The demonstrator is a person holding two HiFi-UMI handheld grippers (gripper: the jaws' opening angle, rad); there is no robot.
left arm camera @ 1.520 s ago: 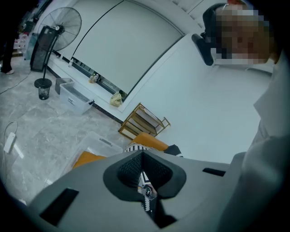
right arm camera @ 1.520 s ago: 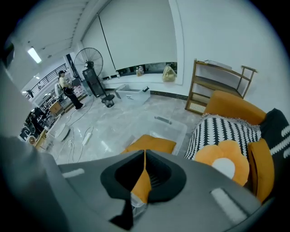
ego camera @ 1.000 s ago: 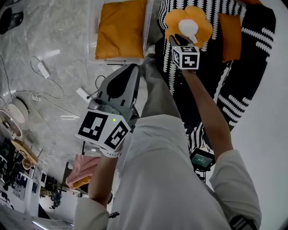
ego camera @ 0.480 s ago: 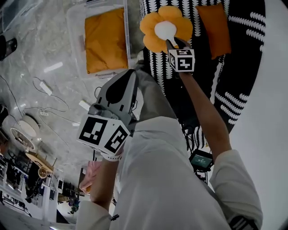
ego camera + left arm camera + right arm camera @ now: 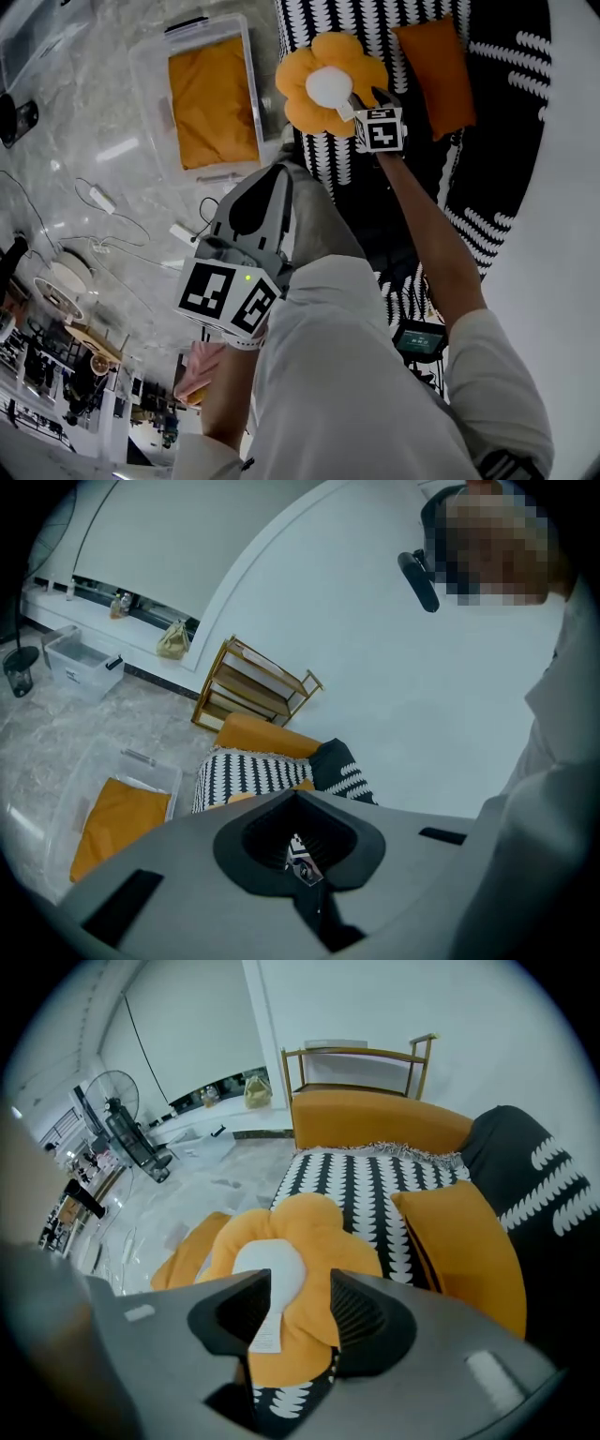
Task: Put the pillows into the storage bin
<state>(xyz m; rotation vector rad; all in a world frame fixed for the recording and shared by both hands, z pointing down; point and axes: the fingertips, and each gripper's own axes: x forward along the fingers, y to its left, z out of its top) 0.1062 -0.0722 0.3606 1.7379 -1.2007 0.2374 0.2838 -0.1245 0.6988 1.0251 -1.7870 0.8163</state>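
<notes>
A flower-shaped pillow (image 5: 328, 82) (image 5: 300, 1241), orange with a white centre, lies at the edge of the black-and-white sofa (image 5: 506, 141). My right gripper (image 5: 361, 97) (image 5: 295, 1302) reaches onto it. Its jaws are opening, with a petal and the pillow's label between them. A rectangular orange pillow (image 5: 433, 75) (image 5: 464, 1241) lies beside it on the sofa. On the floor stands the clear storage bin (image 5: 150, 103) (image 5: 141, 771) with an orange pillow (image 5: 211, 98) inside. My left gripper (image 5: 279, 173) (image 5: 298, 797) hangs over the floor near the bin, shut and empty.
Cables and power strips (image 5: 98, 199) trail over the marble floor left of the bin. A gold shelf rack (image 5: 248, 691) stands behind the sofa, and a small clear box (image 5: 80, 658) sits by the wall. A fan (image 5: 122, 1119) stands at the far left.
The head view has swung, so the bin and sofa sit lower and further left in it. The right gripper stays at the flower pillow. The left gripper has barely moved.
</notes>
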